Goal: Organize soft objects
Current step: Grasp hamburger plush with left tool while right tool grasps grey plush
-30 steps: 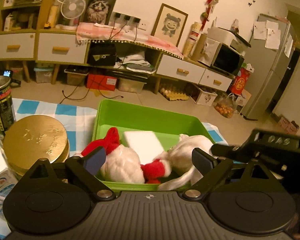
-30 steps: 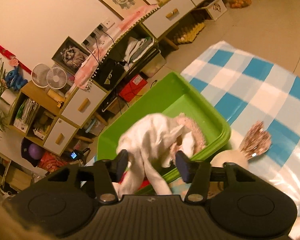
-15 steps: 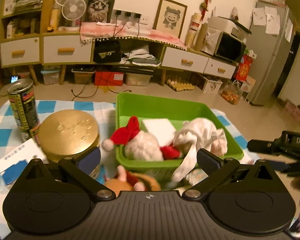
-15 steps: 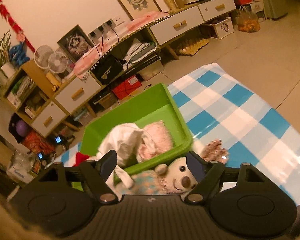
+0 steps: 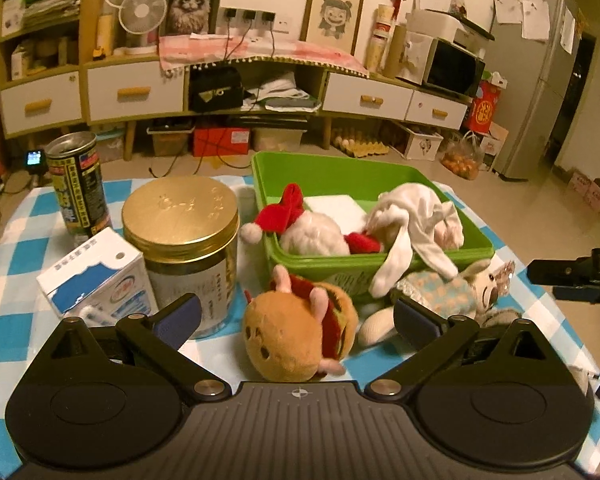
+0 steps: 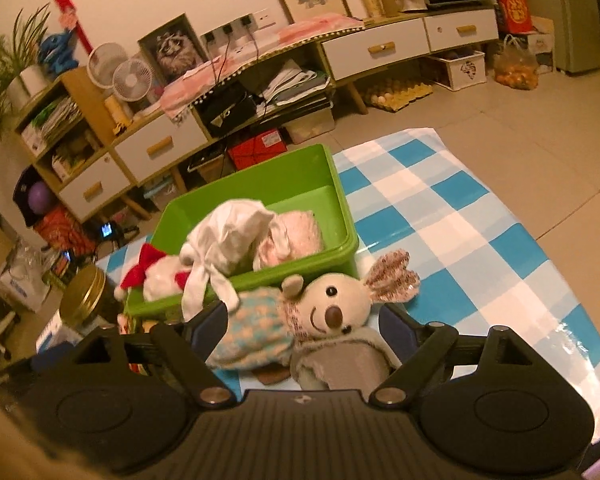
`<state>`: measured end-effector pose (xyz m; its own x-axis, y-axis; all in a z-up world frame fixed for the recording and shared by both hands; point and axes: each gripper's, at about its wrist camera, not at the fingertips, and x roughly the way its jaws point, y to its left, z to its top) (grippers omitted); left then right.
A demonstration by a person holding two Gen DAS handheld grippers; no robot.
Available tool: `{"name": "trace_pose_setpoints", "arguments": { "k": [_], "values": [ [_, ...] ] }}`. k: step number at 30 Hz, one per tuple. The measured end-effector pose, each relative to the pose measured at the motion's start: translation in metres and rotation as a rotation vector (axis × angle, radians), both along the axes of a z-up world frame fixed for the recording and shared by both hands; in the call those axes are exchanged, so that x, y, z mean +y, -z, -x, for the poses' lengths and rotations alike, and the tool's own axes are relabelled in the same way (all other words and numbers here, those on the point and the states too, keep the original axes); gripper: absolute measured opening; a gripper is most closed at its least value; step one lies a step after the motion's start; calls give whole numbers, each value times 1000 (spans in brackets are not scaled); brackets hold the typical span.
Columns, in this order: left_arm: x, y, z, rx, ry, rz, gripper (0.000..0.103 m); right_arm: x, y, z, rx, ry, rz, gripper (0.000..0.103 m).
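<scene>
Soft toys are mid-sort: a white cloth rabbit (image 5: 414, 216) and a red-capped white plush (image 5: 312, 232) already lie in the green plastic bin (image 5: 340, 176), while a tan burger-shaped plush (image 5: 296, 332) and a cream mouse doll in a blue-checked dress (image 6: 300, 320) lie on the blue-and-white checked tablecloth (image 6: 460, 216) just beside it. Left gripper (image 5: 298, 316) stands at full spread astride the burger plush, gripping nothing; right gripper (image 6: 300, 322) is opening, the mouse doll between its jaws but not visibly pinched. Next, by judgement, each must close on its toy and lift it over the bin's rim.

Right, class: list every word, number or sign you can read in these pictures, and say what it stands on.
None reads clearly.
Can: yellow characters, too blurred.
Milk carton: blue print, too small.
Gold jar: embossed lid and label, illegible.
Red box by the fridge: gold character, blurred.
</scene>
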<state>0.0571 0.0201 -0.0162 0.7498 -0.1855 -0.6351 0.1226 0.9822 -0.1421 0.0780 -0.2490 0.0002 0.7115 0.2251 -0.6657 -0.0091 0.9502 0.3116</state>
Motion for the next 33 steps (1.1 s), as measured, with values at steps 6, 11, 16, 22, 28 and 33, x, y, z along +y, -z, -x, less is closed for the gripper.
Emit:
{"name": "trace_pose_setpoints", "arguments": {
  "k": [6,11,16,22,28,33],
  "values": [
    [5,7,9,19,2,-5,98,-2,2,13,-8,-7,19,51],
    [5,14,17,41,21,-4,98,-2,6,22,-5,-42,59,51],
    [4,23,20,46,34,-21,98,0,11,33,-17,-92,135,51],
    [3,33,20,18,42,-16,98,5,24,41,-18,-157,209,51],
    [-1,41,18,-26,43,-31,98,13,38,39,-2,-185,250,51],
    [-8,49,16,-43,60,-61,98,16,45,35,4,-182,280,51]
  ]
}}
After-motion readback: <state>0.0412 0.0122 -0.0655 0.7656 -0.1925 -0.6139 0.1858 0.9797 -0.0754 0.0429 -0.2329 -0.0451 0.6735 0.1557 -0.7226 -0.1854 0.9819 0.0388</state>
